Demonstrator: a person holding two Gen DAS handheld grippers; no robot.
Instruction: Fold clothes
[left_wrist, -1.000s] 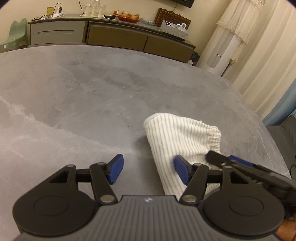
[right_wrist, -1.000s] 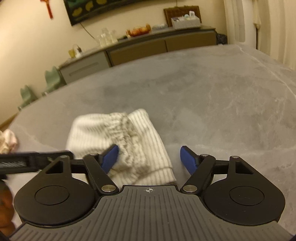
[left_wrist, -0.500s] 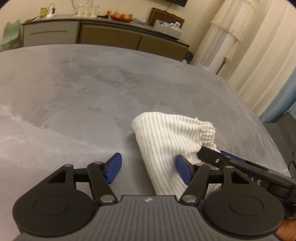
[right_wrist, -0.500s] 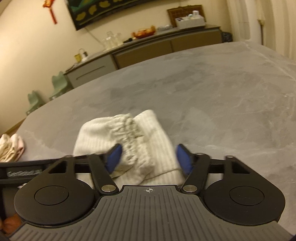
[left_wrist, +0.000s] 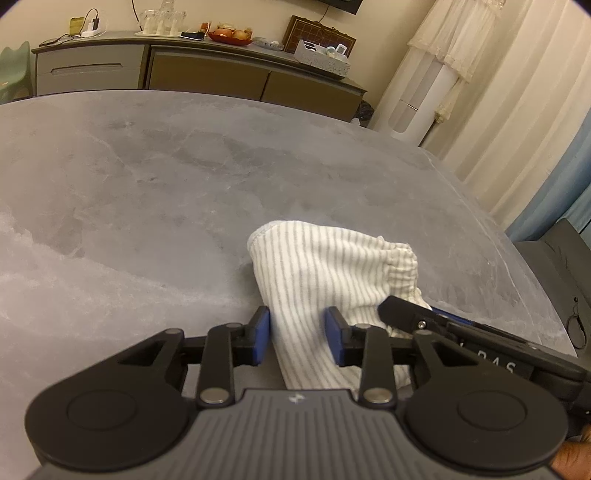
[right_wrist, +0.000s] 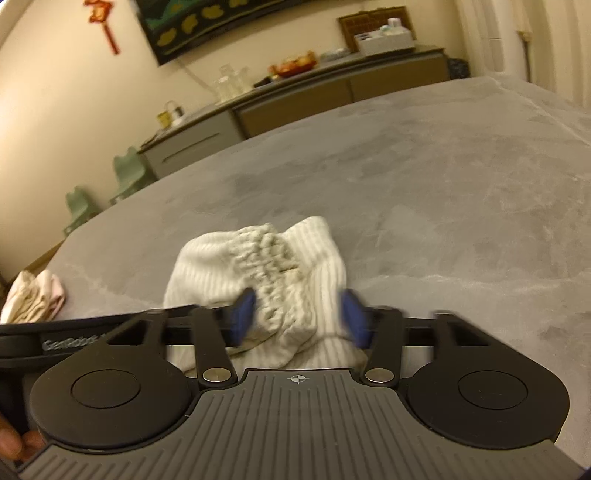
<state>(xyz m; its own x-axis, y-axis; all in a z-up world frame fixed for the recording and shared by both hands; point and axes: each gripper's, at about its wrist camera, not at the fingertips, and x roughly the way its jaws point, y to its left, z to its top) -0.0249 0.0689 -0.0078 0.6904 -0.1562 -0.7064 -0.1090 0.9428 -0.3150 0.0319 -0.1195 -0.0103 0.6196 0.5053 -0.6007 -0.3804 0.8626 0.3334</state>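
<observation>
A folded white garment with thin grey stripes lies on the grey stone table; its gathered elastic band faces the right wrist view. My left gripper straddles the garment's near left edge, blue pads partly closed around the cloth with a gap left. My right gripper straddles the elastic end, pads narrowed around the bunched cloth and blurred by motion. Each gripper's finger shows in the other view.
A long sideboard with a fruit bowl and boxes stands behind the table. Pale crumpled clothes lie at the table's left edge. Green chairs and curtains surround the table.
Both grippers have moved forward onto the garment and their jaws have narrowed around its near edge; the left one shifted right over the cloth.
</observation>
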